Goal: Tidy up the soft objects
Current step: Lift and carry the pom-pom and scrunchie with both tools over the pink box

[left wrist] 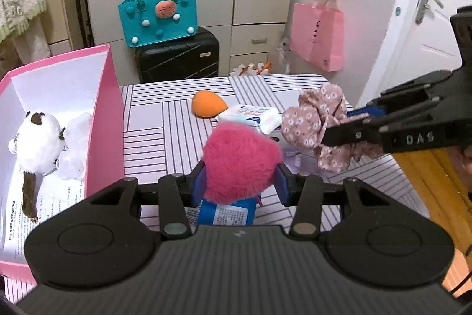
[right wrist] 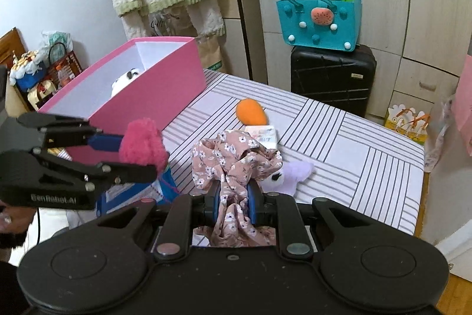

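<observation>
Stripes run all over the cloth on the counter (left wrist: 165,120), and there is bare room in the middle and at the far side, near the far edge. The right edge drops off to a wooden floor.

The left tongs (left wrist: 240,180) pinch a fluffy pink heart (left wrist: 240,160) between their blue pads, up above the counter. The right tongs (right wrist: 236,202) are squeezed tight on a flowery pink cloth (right wrist: 236,164), which hangs bunched up above and below the pads. The two tongs are near each other but do not touch.

A big pink box (left wrist: 107,120) stands at the left edge of the counter, open on top. Inside it lies a white plush animal (left wrist: 38,138) with brown bits, on a printed sheet.

On the counter sit an orange egg-shaped sponge (left wrist: 206,104) and a white tissue pack (left wrist: 250,115) just beside it. A blue packet (left wrist: 225,213) lies under the heart.

Only the right wrist view shows a pale purple plush toy (right wrist: 295,171) lying by the flowery cloth. Only the left wrist view shows the whole floor of the box and a pink paper bag (left wrist: 318,37) hanging by a door.
</observation>
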